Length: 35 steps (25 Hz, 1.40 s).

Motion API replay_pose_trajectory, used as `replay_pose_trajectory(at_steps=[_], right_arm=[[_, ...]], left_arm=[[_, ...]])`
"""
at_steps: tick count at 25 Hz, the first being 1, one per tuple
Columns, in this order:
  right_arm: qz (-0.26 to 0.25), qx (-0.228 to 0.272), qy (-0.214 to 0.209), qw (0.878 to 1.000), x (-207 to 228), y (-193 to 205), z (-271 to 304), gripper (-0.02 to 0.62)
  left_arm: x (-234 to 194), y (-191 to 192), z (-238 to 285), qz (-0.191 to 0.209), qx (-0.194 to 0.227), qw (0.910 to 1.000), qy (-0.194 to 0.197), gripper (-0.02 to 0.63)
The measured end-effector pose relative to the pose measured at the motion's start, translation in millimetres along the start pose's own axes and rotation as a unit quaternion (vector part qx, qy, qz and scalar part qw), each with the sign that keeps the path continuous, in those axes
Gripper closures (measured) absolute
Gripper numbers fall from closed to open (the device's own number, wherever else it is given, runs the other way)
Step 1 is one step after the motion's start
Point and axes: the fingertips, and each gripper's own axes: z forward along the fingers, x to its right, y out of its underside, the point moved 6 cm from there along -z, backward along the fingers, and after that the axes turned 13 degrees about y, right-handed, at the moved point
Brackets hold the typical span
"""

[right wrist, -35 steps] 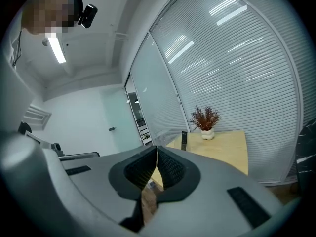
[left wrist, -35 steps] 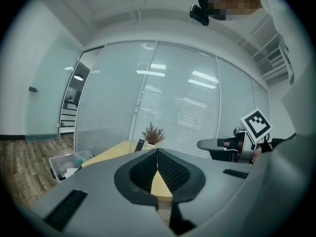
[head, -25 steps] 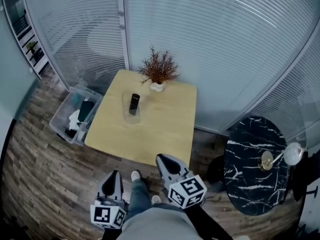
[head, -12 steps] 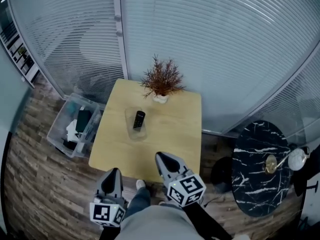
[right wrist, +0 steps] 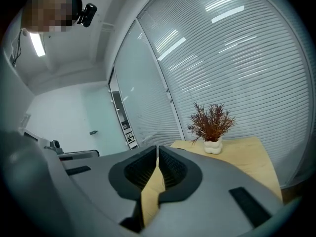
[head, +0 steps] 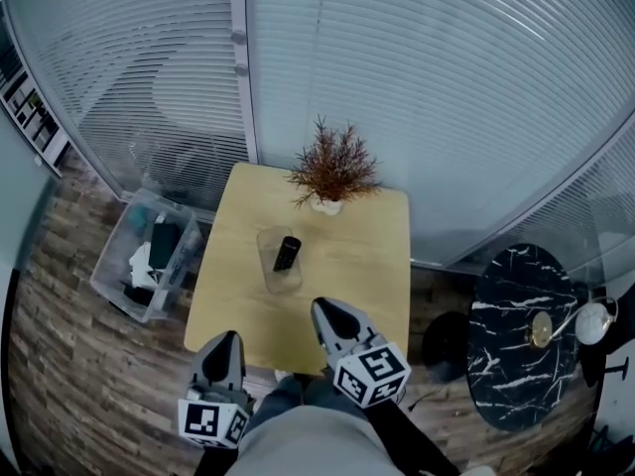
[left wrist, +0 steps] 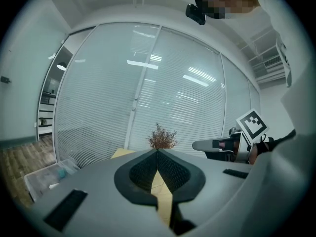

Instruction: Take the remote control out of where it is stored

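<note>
You've closed in on the wooden table [head: 347, 266], which now lies just ahead of both claws, nearer than a second ago. Off to the left of your left claw [head: 222, 343], clenched on nothing, a floor bin [head: 111, 294] holds clutter too jumbled to name. Ahead, between the claws, the remote control [head: 287, 253] lies in a clear tray [head: 281, 280], with the right claw [head: 322, 310] likewise clenched empty and a black marble table [head: 516, 335] to its right.

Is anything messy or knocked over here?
Nothing is knocked over. The plant stands upright, and the remote lies in its clear tray on the table. Only the bin on the floor looks jumbled inside.
</note>
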Motion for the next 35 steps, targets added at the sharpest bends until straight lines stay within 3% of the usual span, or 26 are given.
replay_pose_trajectory(at_steps=[6, 24, 32, 35], right_arm=[[-0.001, -0.009, 0.0, 1.0, 5, -2, 12, 0.592], [-0.021, -0.036, -0.063, 0.997, 40, -14, 61, 0.591], [-0.025, -0.047, -0.05, 0.997, 48, -10, 86, 0.584], [-0.023, -0.056, -0.045, 0.997, 50, -7, 98, 0.546]], left_arm=[[-7, 1, 13, -0.006, -0.007, 1.0, -0.001, 0.598], [3, -7, 53, -0.009, -0.006, 0.9987, -0.049, 0.598], [-4, -6, 63, -0.003, -0.027, 0.9993, -0.024, 0.598], [-10, -7, 66, -0.002, -0.03, 0.9994, -0.017, 0.598]])
